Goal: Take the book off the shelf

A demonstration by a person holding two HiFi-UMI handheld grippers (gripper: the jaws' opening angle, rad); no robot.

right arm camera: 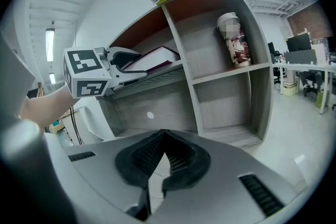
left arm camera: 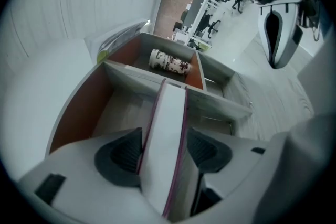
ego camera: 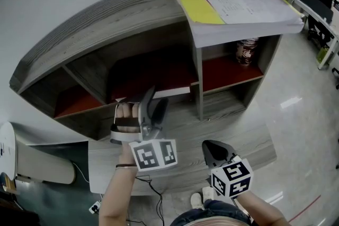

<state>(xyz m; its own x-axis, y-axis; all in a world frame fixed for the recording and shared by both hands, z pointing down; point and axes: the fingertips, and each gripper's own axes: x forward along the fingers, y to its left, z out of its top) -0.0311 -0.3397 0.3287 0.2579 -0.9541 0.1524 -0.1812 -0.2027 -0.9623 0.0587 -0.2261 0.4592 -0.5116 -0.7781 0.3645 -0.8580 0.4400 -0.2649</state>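
A thick book with white page edges and a magenta-trimmed cover [left arm camera: 168, 134] lies flat at the front of the grey shelf unit's [ego camera: 122, 21] middle red-floored compartment; its pale edge [ego camera: 177, 92] shows there. My left gripper [ego camera: 155, 100] reaches into that compartment, its jaws spread wide to either side of the book. The dark pads [left arm camera: 123, 152] sit close beside the covers, and I see no firm squeeze. My right gripper [ego camera: 213, 148] hangs low in front of the shelf with its jaws shut [right arm camera: 165, 135] and nothing between them. From the right gripper view, the book [right arm camera: 157, 56] lies beside the left gripper [right arm camera: 123, 64].
A patterned cup [ego camera: 246, 50] stands in the right upper compartment. A stack of white and yellow papers [ego camera: 238, 5] lies on the shelf's top. Lower compartments [right arm camera: 226, 107] are bare grey wood. Desks and chairs [ego camera: 318, 2] stand at the far right across a shiny floor.
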